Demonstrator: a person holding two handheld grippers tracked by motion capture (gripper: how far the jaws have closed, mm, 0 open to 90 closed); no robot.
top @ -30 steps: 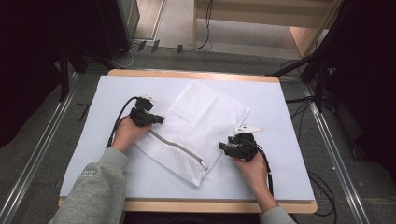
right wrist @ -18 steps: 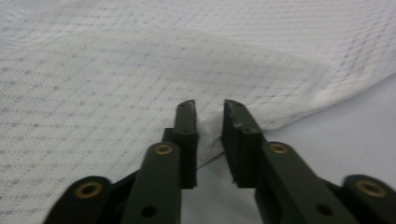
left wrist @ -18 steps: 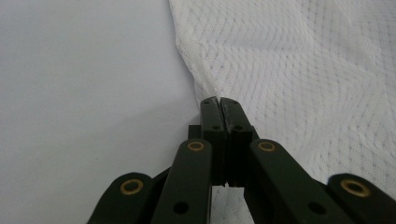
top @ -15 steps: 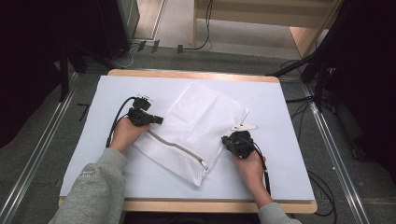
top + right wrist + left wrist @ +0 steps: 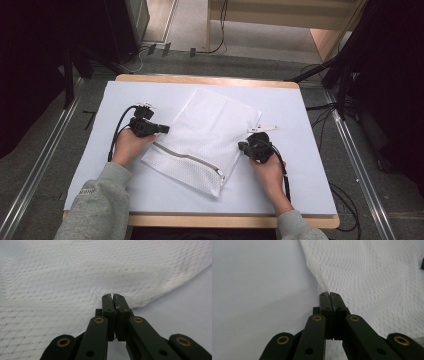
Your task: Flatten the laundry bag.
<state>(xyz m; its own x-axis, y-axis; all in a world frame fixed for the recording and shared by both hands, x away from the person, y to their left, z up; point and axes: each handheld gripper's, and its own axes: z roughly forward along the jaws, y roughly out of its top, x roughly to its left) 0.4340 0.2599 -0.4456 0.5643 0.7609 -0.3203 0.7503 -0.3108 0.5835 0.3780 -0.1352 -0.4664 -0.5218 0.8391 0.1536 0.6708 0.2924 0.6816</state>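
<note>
Mesh bag [image 5: 202,140] lies flat mid-table [image 5: 310,200], tilted, zipper [image 5: 187,159] along its near edge. Left gripper [image 5: 162,129] at bag's left edge, right gripper [image 5: 243,146] at its right edge. Cables on floor [image 5: 240,45] behind table.

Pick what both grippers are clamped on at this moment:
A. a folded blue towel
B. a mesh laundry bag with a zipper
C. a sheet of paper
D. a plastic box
B: the left gripper and right gripper each pinch an edge of the white mesh bag, jaws closed.
</note>
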